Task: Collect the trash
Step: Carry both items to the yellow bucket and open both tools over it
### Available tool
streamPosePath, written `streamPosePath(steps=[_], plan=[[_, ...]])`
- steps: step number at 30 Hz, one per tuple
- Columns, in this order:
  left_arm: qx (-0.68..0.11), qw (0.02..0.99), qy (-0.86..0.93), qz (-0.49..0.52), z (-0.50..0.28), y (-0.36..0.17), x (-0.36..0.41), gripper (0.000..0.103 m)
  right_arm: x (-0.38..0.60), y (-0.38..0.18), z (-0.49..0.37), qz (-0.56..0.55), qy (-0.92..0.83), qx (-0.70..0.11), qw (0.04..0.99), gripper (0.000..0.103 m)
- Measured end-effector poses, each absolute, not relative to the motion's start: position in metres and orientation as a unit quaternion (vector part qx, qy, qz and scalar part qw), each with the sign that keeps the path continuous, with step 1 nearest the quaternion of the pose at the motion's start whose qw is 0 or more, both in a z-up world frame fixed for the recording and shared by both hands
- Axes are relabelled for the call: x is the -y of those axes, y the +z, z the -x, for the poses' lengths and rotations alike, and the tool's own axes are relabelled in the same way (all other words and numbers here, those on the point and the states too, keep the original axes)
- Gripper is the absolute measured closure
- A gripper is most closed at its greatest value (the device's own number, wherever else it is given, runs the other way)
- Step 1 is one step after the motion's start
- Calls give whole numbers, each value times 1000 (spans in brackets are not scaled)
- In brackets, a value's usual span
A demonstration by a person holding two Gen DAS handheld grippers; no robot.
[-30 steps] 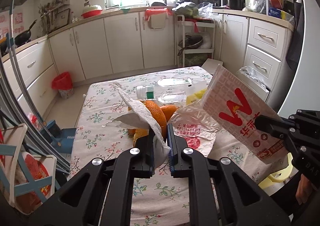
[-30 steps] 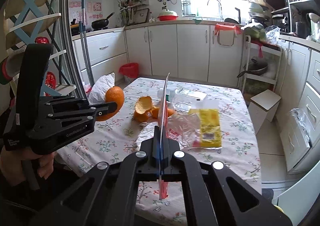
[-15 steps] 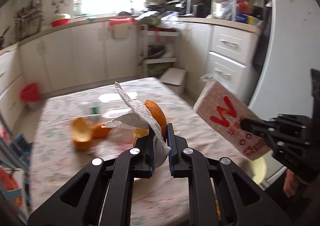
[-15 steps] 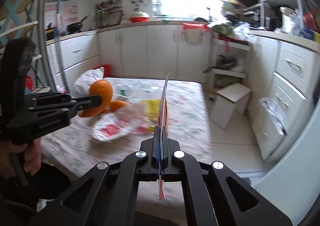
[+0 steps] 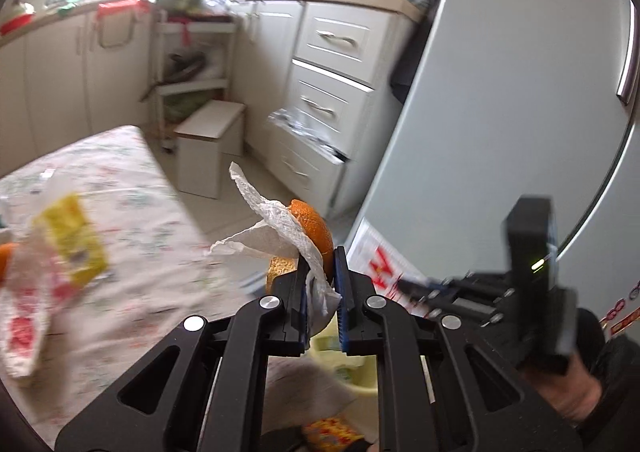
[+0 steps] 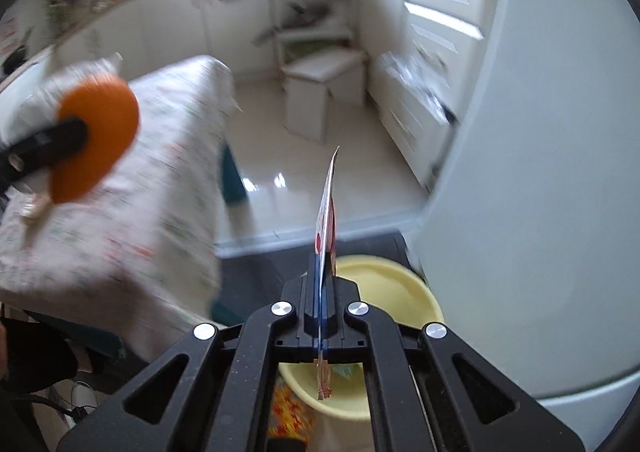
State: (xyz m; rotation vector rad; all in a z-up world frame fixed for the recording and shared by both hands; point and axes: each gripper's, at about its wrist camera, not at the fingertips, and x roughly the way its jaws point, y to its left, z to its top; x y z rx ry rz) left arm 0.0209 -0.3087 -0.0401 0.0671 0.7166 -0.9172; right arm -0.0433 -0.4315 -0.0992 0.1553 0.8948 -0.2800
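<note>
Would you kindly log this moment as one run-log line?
left gripper: shut on orange peel and tissue | right gripper: shut on paper bag | yellow bin: below right gripper

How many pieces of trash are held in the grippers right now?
2: a tissue-wrapped orange peel in the left gripper, a flat paper bag in the right gripper. More remains on the table.

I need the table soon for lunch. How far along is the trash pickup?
Nothing visibly binned yet, though the yellow bin's inside is mostly hidden. In hand: the left gripper is shut on orange peel and a paper towel; the right gripper is shut on a flat paper bag above the bin. Left: a yellow wrapper and a plastic bag on the table.
</note>
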Motion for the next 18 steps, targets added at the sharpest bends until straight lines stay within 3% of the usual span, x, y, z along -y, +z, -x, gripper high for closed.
streamPosePath(steps=[8,9,10,11,18], plan=[[-376,813,-443,-36,-28,-61,354,93,465,-130,54,-108,-169,-481,853,101],[-380,811,-443,-38,-28,-64,356,93,467,-127,56,-112,-172,-477,855,87],[-384,809,-443,-40,-30,-67,358,93,467,-121,56,-113,-174,-470,858,51],[-390,806,-443,-43,-31,-70,361,93,465,-114,57,-108,-178,-456,865,40],[-416,790,-446,-53,-39,-86,375,93,460,-85,69,-82,-187,-422,883,35]])
